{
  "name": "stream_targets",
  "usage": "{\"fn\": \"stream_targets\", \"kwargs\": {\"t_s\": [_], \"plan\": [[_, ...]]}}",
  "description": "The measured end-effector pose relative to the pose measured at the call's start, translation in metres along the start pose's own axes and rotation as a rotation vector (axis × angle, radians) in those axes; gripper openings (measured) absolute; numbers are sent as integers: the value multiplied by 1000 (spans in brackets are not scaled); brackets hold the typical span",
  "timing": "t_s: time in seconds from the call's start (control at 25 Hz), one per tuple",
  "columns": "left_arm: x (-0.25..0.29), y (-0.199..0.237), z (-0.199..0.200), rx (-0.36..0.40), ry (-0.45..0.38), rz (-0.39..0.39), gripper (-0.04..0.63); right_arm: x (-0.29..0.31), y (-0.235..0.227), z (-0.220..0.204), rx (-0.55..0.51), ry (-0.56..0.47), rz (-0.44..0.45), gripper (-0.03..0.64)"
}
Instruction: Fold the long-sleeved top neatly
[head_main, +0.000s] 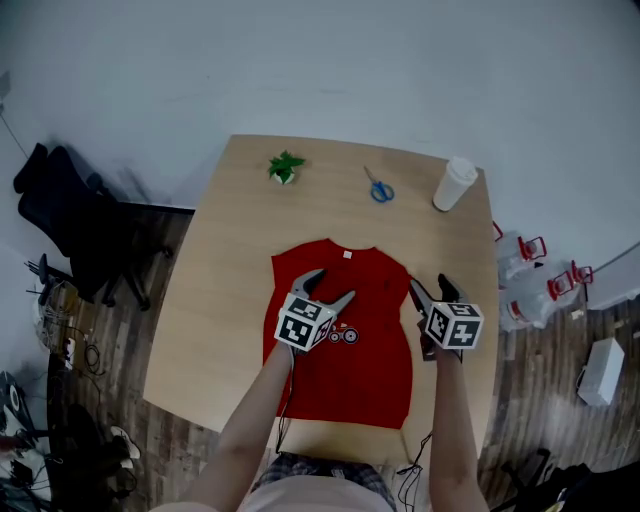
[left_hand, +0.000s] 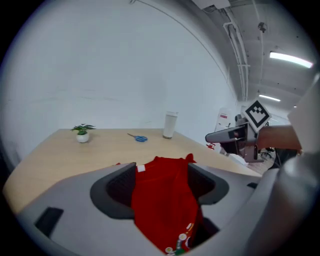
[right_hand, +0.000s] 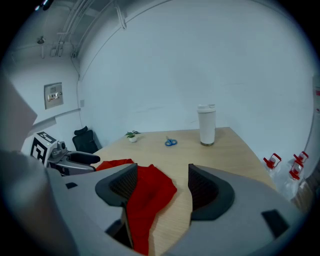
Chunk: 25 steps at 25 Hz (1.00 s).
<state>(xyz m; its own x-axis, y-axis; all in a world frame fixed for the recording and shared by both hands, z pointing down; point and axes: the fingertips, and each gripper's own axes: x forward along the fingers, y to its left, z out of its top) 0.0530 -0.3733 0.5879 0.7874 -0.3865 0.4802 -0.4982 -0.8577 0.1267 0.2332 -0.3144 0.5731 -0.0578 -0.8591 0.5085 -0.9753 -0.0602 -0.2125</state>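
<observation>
The red long-sleeved top (head_main: 352, 362) lies flat in the middle of the wooden table (head_main: 215, 300), sleeves tucked in, collar facing away from me. My left gripper (head_main: 327, 287) hovers over its upper left part with the jaws apart. In the left gripper view the top (left_hand: 165, 200) shows between the spread pads of the left gripper (left_hand: 161, 172), untouched. My right gripper (head_main: 430, 288) is open above the top's right edge. The right gripper view shows red cloth (right_hand: 145, 195) by the left pad and bare wood under the rest of the right gripper (right_hand: 162, 175).
At the table's far side stand a small potted plant (head_main: 285, 167), blue scissors (head_main: 379, 189) and a white cup (head_main: 455, 183). A black office chair (head_main: 70, 220) is on the floor at the left. Spray bottles (head_main: 530, 260) sit on the floor at the right.
</observation>
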Motion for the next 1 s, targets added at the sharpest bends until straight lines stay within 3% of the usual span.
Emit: {"fn": "stream_targets", "kwargs": {"t_s": [0.2,0.52,0.8,1.0], "plan": [[-11,47,4,9,34,77,319,34,42,16,-98,35,77,314],[7,88,-8,57,129,98,319,94,75,-1,-292,201,140,348],[24,128,-35,186,328,26,319,117,59,-24,-483,401,257,360],[31,150,-54,199,435,-17,324,121,55,-50,-606,561,335,414]]}}
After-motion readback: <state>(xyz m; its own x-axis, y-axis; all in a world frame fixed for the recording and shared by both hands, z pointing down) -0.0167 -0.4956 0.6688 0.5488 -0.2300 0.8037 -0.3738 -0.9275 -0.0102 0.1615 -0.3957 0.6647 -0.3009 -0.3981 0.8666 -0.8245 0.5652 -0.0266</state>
